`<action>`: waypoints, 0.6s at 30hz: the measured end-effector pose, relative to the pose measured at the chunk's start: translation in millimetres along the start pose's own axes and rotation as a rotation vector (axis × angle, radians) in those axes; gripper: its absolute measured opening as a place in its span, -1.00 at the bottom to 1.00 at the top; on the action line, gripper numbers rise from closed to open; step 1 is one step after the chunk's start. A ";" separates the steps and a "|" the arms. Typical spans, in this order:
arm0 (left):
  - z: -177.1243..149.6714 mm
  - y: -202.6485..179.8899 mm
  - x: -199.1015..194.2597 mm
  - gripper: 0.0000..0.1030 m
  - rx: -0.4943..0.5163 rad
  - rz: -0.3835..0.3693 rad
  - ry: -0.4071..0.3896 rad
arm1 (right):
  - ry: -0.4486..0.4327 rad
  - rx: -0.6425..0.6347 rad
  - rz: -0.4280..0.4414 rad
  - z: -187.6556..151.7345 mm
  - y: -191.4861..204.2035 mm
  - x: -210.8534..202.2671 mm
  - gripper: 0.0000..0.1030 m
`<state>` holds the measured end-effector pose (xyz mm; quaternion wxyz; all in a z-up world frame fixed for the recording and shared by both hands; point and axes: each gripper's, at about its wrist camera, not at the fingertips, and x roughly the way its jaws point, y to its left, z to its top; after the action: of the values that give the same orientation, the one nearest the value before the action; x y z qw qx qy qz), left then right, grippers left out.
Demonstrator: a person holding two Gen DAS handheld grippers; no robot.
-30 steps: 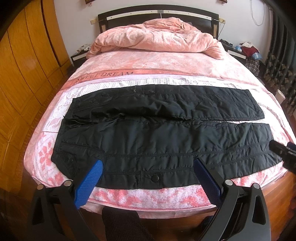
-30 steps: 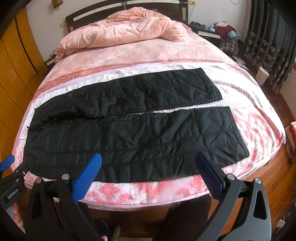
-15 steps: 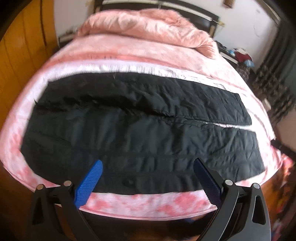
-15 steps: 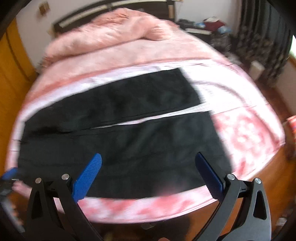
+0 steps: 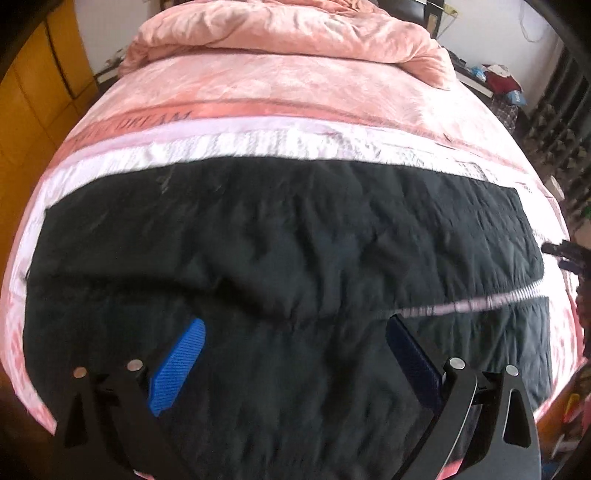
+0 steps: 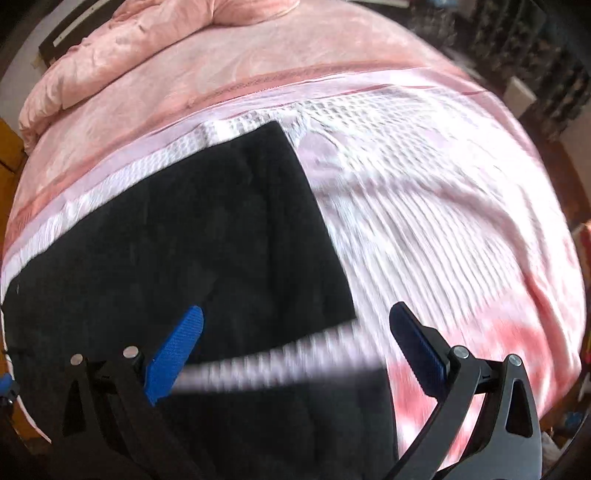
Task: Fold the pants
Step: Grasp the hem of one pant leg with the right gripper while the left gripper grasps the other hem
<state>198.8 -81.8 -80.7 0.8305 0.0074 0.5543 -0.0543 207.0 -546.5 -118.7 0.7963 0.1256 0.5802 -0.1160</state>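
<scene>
Black quilted pants (image 5: 295, 251) lie spread flat across the pink bed, waist at the left, both legs running right with a thin strip of sheet between them. My left gripper (image 5: 295, 332) hovers open over the upper part of the near leg, blue pads wide apart and nothing between them. In the right wrist view the pants (image 6: 184, 240) show their far leg's cuff end. The right gripper (image 6: 295, 325) is open above the gap between the two legs near the cuffs. The other gripper's tip (image 5: 565, 253) shows at the right edge of the left wrist view.
A rumpled pink duvet (image 5: 288, 29) is heaped at the head of the bed (image 5: 295, 92). Orange wardrobe doors (image 5: 33, 92) stand at the left. A cluttered nightstand (image 5: 498, 77) and dark curtains are at the right. Bare pink-and-white sheet (image 6: 443, 203) lies right of the cuffs.
Both grippers have moved forward and down over the bed, so the pants fill more of each view. Both are still open and hold nothing.
</scene>
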 end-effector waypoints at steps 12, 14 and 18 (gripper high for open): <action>51.6 -57.5 58.5 0.92 0.081 -0.145 0.016 | 0.041 -0.101 0.138 47.1 -6.0 64.0 0.14; 57.3 -67.1 68.0 0.92 0.081 -0.148 0.026 | 0.032 -0.113 0.149 39.9 -6.5 52.0 -0.24; 68.1 -92.4 83.9 0.92 0.103 -0.142 0.039 | -0.009 -0.200 0.180 25.4 -3.9 26.0 -0.75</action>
<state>284.2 -185.5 -127.4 0.8120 0.0117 0.5661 -0.1415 236.2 -559.7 -136.3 0.8146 0.0967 0.5718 0.0140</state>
